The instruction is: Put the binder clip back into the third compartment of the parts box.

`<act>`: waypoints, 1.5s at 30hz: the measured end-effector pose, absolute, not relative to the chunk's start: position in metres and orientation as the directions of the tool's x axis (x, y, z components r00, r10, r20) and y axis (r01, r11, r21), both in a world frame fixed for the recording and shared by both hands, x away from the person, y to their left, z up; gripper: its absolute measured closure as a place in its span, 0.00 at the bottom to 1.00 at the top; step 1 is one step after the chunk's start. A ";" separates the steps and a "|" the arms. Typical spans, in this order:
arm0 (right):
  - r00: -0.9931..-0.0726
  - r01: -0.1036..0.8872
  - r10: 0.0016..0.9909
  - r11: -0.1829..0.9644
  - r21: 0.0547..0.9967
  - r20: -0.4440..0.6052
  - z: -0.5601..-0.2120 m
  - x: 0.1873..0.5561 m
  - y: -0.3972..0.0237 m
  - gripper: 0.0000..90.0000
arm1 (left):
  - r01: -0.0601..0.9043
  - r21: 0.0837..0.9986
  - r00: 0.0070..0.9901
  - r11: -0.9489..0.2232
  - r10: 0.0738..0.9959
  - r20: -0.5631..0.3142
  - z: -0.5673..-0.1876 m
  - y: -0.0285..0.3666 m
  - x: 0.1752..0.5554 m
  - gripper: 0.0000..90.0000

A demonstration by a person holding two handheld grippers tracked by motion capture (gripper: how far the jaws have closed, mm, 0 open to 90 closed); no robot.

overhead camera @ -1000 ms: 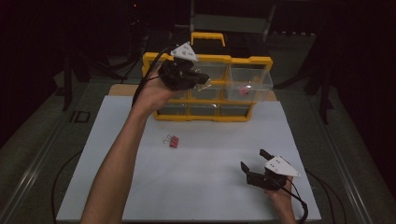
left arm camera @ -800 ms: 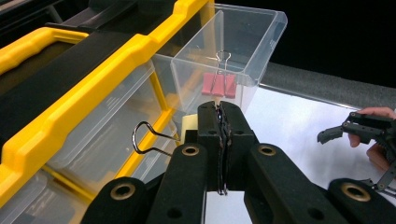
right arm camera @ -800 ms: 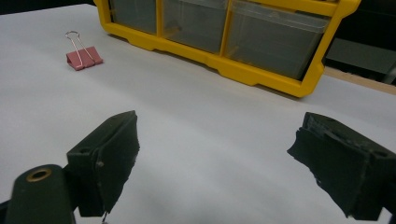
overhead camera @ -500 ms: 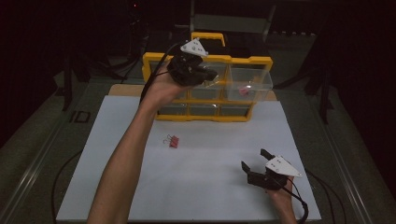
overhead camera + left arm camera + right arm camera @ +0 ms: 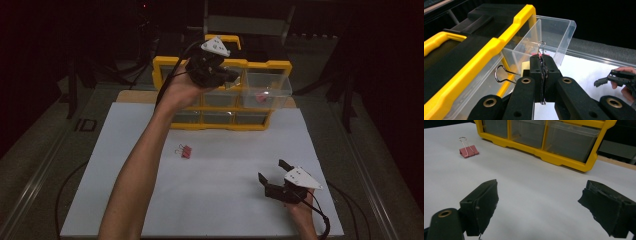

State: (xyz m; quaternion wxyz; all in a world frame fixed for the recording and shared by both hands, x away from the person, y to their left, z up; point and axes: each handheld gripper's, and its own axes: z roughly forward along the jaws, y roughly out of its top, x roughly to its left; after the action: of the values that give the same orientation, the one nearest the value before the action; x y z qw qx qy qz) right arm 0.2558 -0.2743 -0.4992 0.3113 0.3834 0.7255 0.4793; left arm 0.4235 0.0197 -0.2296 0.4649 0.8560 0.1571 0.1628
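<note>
My left gripper (image 5: pixel 227 75) is raised over the yellow drawer cabinet (image 5: pixel 162 67), beside its pulled-out clear drawer (image 5: pixel 272 82). Its jaws are shut on a binder clip (image 5: pixel 525 67); one wire handle pokes up past the fingertips and the other loops out to the left in the left gripper view. The left gripper (image 5: pixel 541 58) faces the clear drawer (image 5: pixel 554 32). A pink binder clip (image 5: pixel 184 151) (image 5: pixel 469 151) lies on the white mat. My right gripper (image 5: pixel 271 170) (image 5: pixel 539 195) rests low at the front right, open, with nothing between its jaws.
The white mat (image 5: pixel 215 200) covers the table in front of the cabinet (image 5: pixel 564 158). Something pink (image 5: pixel 261 97) lies inside the pulled-out drawer. A black cable (image 5: pixel 65 190) runs along the mat's left side. Dark surroundings ring the table.
The left gripper has moved right and slightly up along the cabinet top, toward the pulled-out drawer, with the clip still in its jaws. The right gripper has stayed put.
</note>
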 end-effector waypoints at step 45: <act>-0.503 0.260 0.861 0.230 0.938 -0.072 -0.498 0.256 -0.277 0.14 | 0.091 0.864 0.902 -0.496 0.409 0.140 -0.220 -0.033 0.428 0.99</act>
State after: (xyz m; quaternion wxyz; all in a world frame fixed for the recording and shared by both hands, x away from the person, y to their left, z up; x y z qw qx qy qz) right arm 0.2557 -0.2769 -0.4982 0.3112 0.3891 0.7200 0.4831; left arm 0.4284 -0.0325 -0.2200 0.4801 0.8487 0.1472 0.1659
